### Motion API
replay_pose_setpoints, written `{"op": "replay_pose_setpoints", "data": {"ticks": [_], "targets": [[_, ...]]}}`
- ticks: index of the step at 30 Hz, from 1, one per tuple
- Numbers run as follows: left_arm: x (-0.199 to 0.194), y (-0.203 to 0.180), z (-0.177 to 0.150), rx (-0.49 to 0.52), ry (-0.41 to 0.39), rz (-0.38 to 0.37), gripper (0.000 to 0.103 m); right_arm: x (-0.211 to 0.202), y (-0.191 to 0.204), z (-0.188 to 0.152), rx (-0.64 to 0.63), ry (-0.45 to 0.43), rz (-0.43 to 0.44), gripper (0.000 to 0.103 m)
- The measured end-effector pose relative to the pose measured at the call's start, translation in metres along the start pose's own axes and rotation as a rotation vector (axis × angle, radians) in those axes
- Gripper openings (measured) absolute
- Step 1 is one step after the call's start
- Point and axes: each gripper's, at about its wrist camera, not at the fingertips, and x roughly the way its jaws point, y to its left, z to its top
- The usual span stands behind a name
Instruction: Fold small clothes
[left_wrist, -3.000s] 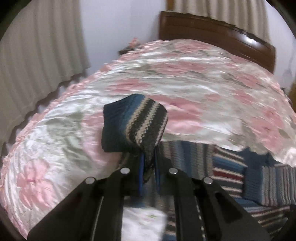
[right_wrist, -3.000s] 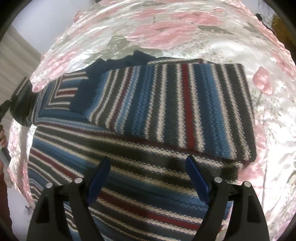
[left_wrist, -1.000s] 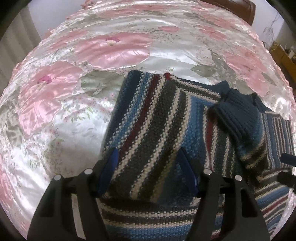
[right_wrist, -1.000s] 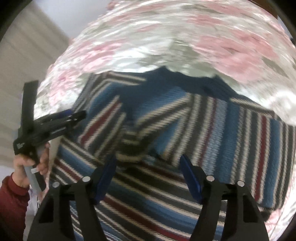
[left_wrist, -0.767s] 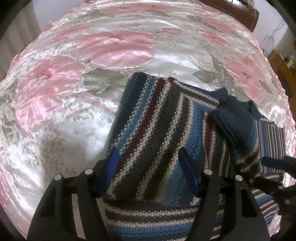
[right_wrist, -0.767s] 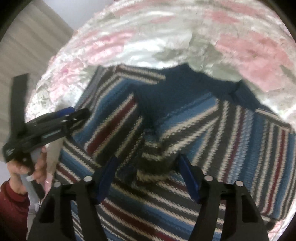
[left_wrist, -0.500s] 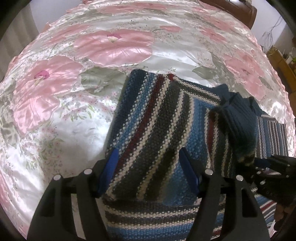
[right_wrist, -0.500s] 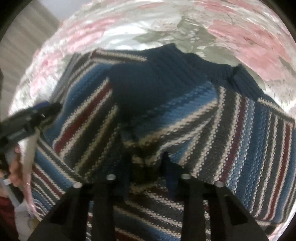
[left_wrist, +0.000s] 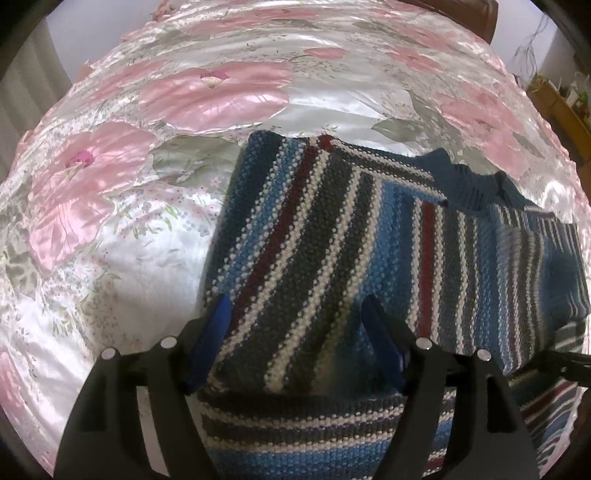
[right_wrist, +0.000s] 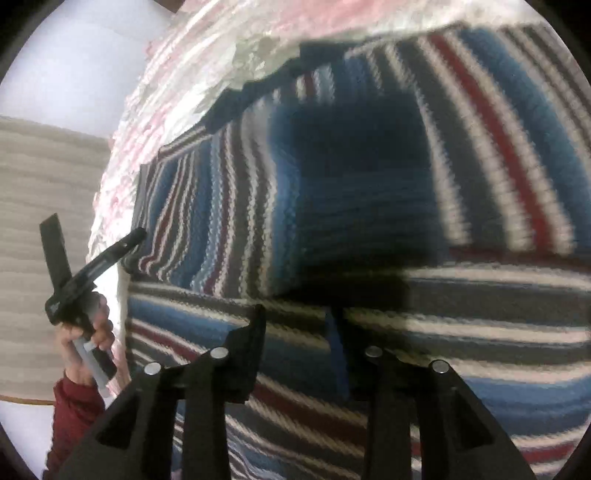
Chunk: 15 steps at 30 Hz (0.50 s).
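Observation:
A striped knit sweater (left_wrist: 332, 240) in blue, grey, white and dark red lies on the bed, its dark blue collar (left_wrist: 469, 184) at the far side. My left gripper (left_wrist: 295, 321) hovers open over the folded left sleeve, touching nothing. In the right wrist view the sweater (right_wrist: 221, 206) fills the frame, blurred. The other sleeve lies across it with its dark blue cuff (right_wrist: 351, 192) on top. My right gripper (right_wrist: 295, 325) has its jaws close together on the near edge of that sleeve. A hand (right_wrist: 85, 332) holds the left gripper (right_wrist: 92, 269) at the sweater's left edge.
A shiny satin bedspread (left_wrist: 147, 221) with pink flowers covers the bed all around the sweater. The wooden headboard (left_wrist: 461, 11) is at the far end. A pale curtain (right_wrist: 44, 184) hangs on the left, and a wooden shelf (left_wrist: 565, 110) stands off the right side.
My right gripper closed on the raised sleeve and drew it across the sweater's front, where it now lies flat. The left gripper let go earlier and stays open and still.

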Motion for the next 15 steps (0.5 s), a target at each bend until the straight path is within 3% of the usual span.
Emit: {"op": "replay_pose_setpoints", "data": {"ticks": [2,6,8,13,14,15], "targets": [[-0.004,0.001,0.0,-0.014,0.002,-0.022,0.075,-0.016,0.004,0.003,-0.031,-0.034,-0.048,0.062],[-0.009,-0.001,0.001,-0.018,0.001,-0.037,0.075,-0.049,-0.001,0.024,-0.044,-0.124,-0.133,0.066],[-0.011,-0.002,0.002,-0.025,-0.004,-0.036,0.076,-0.05,-0.009,0.038,-0.03,-0.113,-0.16,0.075],[-0.019,-0.006,0.004,-0.014,-0.03,-0.015,0.076,-0.022,-0.03,0.064,0.023,-0.054,-0.18,0.072],[-0.02,-0.007,0.004,-0.007,-0.035,-0.005,0.077,-0.016,-0.026,0.064,0.011,-0.057,-0.182,0.067],[-0.021,-0.008,0.004,0.001,-0.039,0.005,0.077,-0.014,-0.021,0.066,-0.01,-0.061,-0.184,0.054]]}}
